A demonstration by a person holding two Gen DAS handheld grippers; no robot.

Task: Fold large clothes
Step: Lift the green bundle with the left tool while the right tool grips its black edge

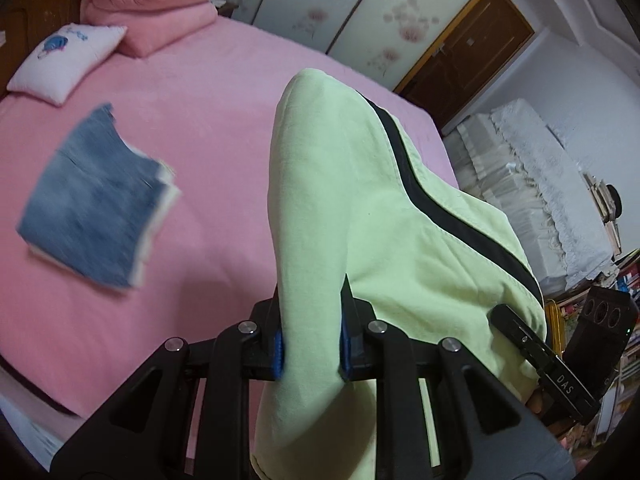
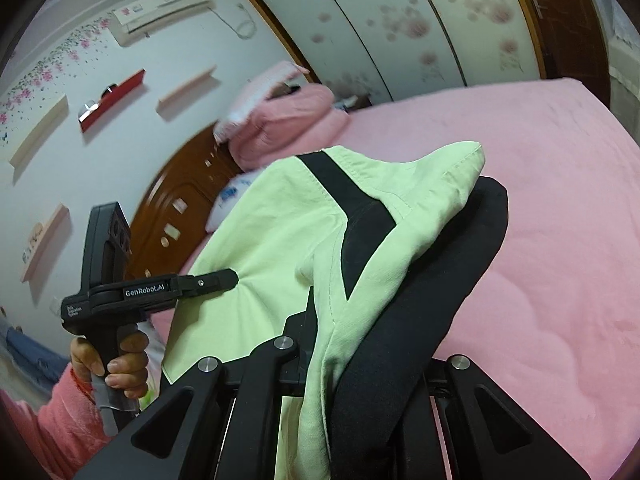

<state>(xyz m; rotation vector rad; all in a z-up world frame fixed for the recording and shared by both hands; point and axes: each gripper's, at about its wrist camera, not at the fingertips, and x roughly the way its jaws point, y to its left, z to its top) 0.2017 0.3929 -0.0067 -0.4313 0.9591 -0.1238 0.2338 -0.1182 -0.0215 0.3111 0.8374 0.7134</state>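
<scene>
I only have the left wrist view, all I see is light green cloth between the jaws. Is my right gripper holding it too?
Observer: Yes, the right gripper is shut on the light green garment beside its black waistband.
Operator: Is the garment clear of the bed?
Observer: In the right view it hangs lifted over the pink bed.
Operator: Where does my left gripper bite?
Observer: The left gripper pinches the green fabric, puckering it there.
</scene>
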